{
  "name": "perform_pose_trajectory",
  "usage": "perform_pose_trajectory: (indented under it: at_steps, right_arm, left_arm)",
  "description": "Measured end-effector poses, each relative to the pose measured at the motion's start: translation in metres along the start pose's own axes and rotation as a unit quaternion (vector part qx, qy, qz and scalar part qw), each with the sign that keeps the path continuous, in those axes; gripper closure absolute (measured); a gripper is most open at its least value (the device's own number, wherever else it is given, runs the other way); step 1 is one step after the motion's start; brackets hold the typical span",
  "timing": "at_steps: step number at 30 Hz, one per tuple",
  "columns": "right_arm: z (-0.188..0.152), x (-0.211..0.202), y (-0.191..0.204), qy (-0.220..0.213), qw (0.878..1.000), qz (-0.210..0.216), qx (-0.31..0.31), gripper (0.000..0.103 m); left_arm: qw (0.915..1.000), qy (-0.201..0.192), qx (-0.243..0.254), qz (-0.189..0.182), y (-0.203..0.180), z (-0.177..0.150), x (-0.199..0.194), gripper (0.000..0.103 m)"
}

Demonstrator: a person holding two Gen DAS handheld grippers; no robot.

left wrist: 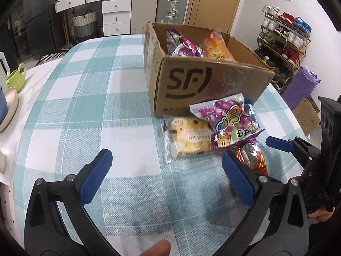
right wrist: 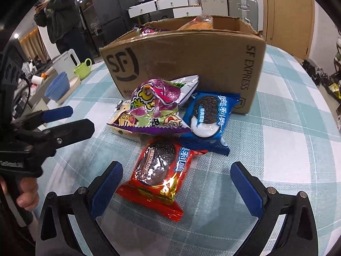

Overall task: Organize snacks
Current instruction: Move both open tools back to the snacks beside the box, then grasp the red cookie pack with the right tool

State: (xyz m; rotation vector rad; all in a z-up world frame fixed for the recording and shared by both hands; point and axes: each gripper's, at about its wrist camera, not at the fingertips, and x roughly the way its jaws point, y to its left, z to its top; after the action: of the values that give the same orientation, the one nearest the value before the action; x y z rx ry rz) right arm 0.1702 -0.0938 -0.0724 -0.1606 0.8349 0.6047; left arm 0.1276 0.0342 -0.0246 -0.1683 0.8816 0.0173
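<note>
Cardboard box (right wrist: 183,64) backs the snack pile (right wrist: 162,115); left gripper (left wrist: 166,170) and right gripper (right wrist: 177,183) gape wide, empty.

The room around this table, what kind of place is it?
Most likely a lived-in home: a shoe rack full of shoes stands by the wall, with suitcases and a white chest of drawers behind the table.

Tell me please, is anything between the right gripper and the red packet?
Nothing visible. The right gripper is open, and the red packet lies flat on the table between its fingers. The purple bag and blue packet lie beyond it, toward the box.
</note>
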Motion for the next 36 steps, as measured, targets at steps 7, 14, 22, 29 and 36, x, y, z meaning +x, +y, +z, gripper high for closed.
perform_pose_trajectory:
  at_steps: [7,14,22,29,36]
  right_arm:
    - [-0.002,0.006,0.0,0.007,1.0,-0.028,0.004,0.001]
    - [-0.004,0.006,-0.012,0.011,0.999,-0.037,0.009,0.001]
    - [-0.009,0.003,-0.014,0.017,0.999,-0.034,0.003,0.001]
    - [-0.012,0.001,-0.015,0.033,0.999,-0.032,-0.018,0.001]
    - [-0.02,-0.011,-0.012,0.006,0.999,-0.029,-0.032,0.041]
  left_arm:
    - [1.0,-0.001,0.0,-0.003,0.001,-0.001,0.002,0.0]
    - [0.9999,0.003,-0.006,-0.008,0.001,-0.001,0.005,0.001]
    - [0.9999,0.005,-0.004,-0.01,-0.001,-0.002,0.007,0.001]
    - [0.9999,0.008,0.001,-0.011,-0.004,-0.003,0.009,0.001]
    - [0.9999,0.011,0.001,-0.012,-0.007,-0.004,0.009,0.001]
